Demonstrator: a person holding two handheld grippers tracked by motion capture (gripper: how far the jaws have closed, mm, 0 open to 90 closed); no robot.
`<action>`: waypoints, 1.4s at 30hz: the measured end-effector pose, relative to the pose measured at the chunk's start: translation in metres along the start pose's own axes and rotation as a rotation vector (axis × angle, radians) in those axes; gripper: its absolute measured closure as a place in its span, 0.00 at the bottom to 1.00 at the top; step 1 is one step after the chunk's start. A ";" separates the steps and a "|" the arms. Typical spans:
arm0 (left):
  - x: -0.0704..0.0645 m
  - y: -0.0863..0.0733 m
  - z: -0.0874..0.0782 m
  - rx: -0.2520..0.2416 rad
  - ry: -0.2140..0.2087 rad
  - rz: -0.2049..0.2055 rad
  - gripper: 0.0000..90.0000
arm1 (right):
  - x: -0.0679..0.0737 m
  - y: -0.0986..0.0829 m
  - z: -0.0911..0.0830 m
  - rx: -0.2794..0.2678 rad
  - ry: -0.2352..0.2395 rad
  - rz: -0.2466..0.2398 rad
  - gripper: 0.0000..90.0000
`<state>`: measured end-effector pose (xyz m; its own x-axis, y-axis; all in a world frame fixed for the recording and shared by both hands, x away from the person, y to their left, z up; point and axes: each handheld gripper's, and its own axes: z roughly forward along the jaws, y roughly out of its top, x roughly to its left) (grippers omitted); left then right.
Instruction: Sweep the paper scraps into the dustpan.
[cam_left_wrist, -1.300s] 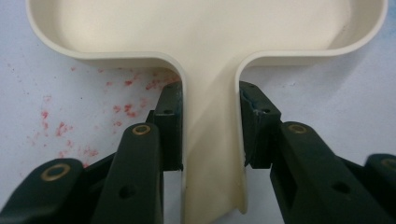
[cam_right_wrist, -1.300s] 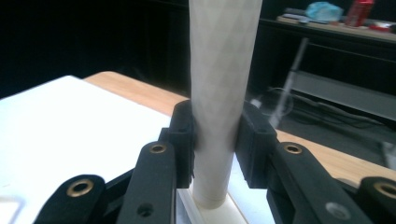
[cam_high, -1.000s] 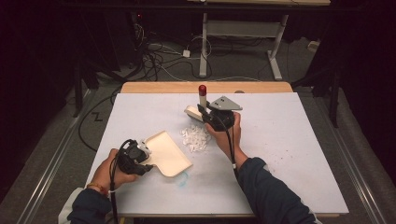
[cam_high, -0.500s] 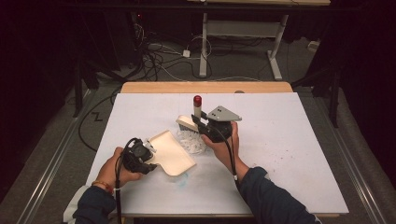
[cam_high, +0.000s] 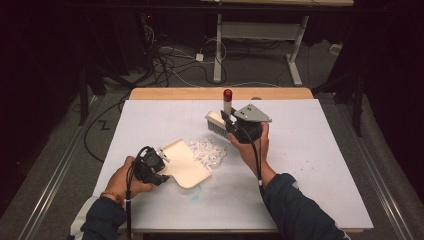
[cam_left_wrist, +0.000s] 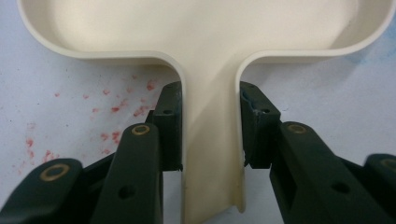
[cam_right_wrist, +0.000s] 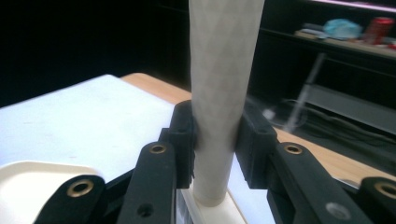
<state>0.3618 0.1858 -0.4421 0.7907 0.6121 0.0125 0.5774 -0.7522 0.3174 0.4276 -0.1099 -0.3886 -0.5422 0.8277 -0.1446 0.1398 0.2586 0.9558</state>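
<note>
Right now the sweeping step is getting under way: the left gripper (cam_high: 159, 161) is pinching the dustpan (cam_high: 186, 162) by its handle, its mouth lying just beside the paper scraps (cam_high: 209, 150). Beyond the scraps, the right gripper (cam_high: 229, 121) is clamping the brush (cam_high: 218, 122) by its handle, bristles down. Next, I judge, the brush needs drawing through the scraps toward the dustpan.

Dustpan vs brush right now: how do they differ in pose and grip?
The dustpan lies flat on the table, mouth toward the paper scraps; the brush is raised beyond the scraps, with its red-tipped handle upright. The left gripper clamps the dustpan's flat handle level with the table; the right gripper clamps the brush's round handle from the side. Both are cream-coloured and firmly held.
</note>
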 end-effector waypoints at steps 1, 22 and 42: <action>0.000 0.000 0.000 0.002 -0.003 -0.003 0.71 | -0.002 -0.001 0.000 0.004 -0.014 0.005 0.79; 0.001 0.011 0.002 0.048 -0.019 -0.009 0.71 | 0.040 -0.011 0.003 0.065 0.069 -0.009 0.78; -0.002 0.015 0.007 0.048 -0.023 -0.009 0.71 | 0.088 -0.004 -0.009 0.025 0.248 -0.038 0.79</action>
<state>0.3701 0.1720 -0.4441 0.7896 0.6135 -0.0126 0.5933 -0.7579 0.2712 0.3719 -0.0429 -0.4031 -0.7340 0.6702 -0.1103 0.1338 0.3019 0.9439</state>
